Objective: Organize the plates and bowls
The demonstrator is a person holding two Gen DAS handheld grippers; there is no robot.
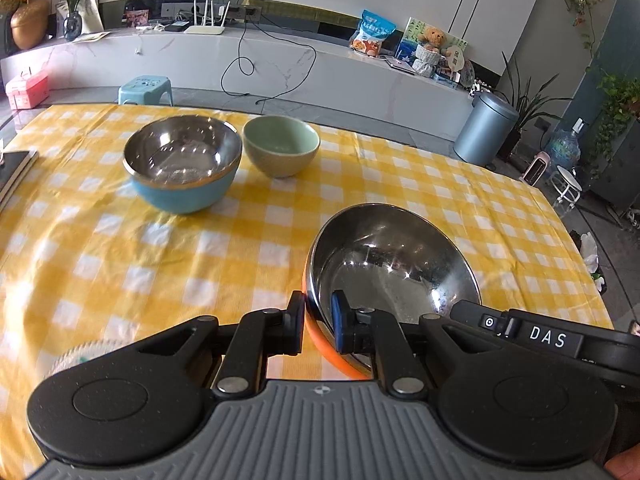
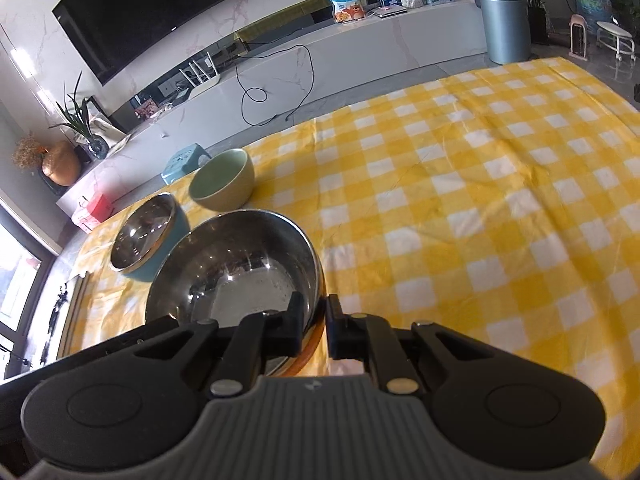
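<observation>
An orange bowl with a steel inside (image 1: 392, 264) is tilted above the yellow checked tablecloth (image 1: 160, 260). My left gripper (image 1: 318, 322) is shut on its near rim. My right gripper (image 2: 316, 326) is shut on the rim of the same orange bowl (image 2: 236, 268) from the other side. A blue bowl with a steel inside (image 1: 184, 164) stands at the far left; it also shows in the right wrist view (image 2: 144, 236). A green ceramic bowl (image 1: 282, 146) stands beside it, apart, and shows in the right wrist view (image 2: 222, 180).
A dark book or tray (image 1: 14, 172) lies at the table's left edge. A pale round object (image 1: 80, 356) shows under my left gripper. Beyond the table are a blue stool (image 1: 146, 88), a grey bin (image 1: 486, 128) and a TV bench (image 1: 280, 64).
</observation>
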